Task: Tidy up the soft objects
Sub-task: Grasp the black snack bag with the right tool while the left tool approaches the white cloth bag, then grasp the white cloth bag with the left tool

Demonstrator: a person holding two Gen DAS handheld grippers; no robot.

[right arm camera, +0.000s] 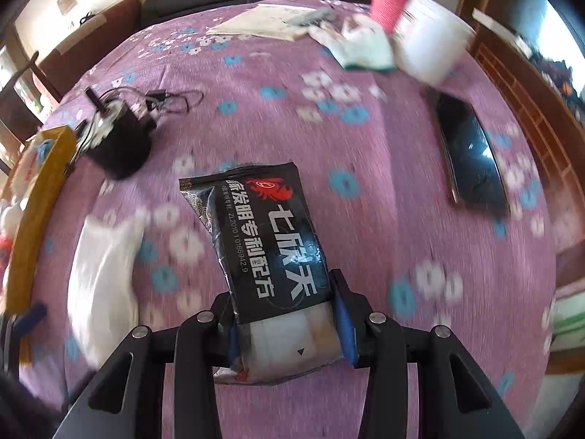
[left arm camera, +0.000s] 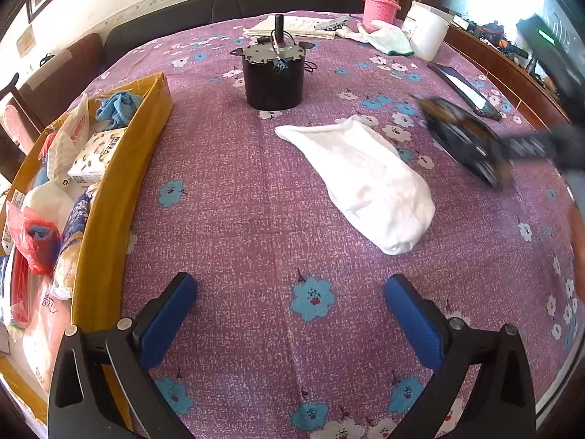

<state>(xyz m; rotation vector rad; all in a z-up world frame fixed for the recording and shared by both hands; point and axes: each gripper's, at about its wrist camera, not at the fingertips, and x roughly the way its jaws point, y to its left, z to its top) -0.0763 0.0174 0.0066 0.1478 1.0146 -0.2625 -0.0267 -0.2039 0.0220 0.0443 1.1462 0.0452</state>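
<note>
Cardboard box (left arm camera: 109, 197) at far left, stuffed with bags, a tissue pack and a blue cloth, standing on the purple flowered tablecloth (left arm camera: 237, 201). Left gripper (left arm camera: 289, 307) hangs over bare cloth, fingers spread wide, nothing between them; white sock (left arm camera: 358, 183) lies flat just beyond. Right gripper (right arm camera: 289, 325) pinches a black packet (right arm camera: 267, 241) by its near end, above the cloth beside the sock; a phone (right arm camera: 471, 161) lies further right.

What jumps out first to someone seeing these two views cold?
The black packet with bold white lettering fills the middle of the right wrist view, clamped between the right gripper's blue pads. In the left wrist view, the white sock lies flat mid-table on the purple flowered cloth, ahead of the open, empty left gripper. The yellow cardboard box packed with soft goods lines the left edge.
</note>
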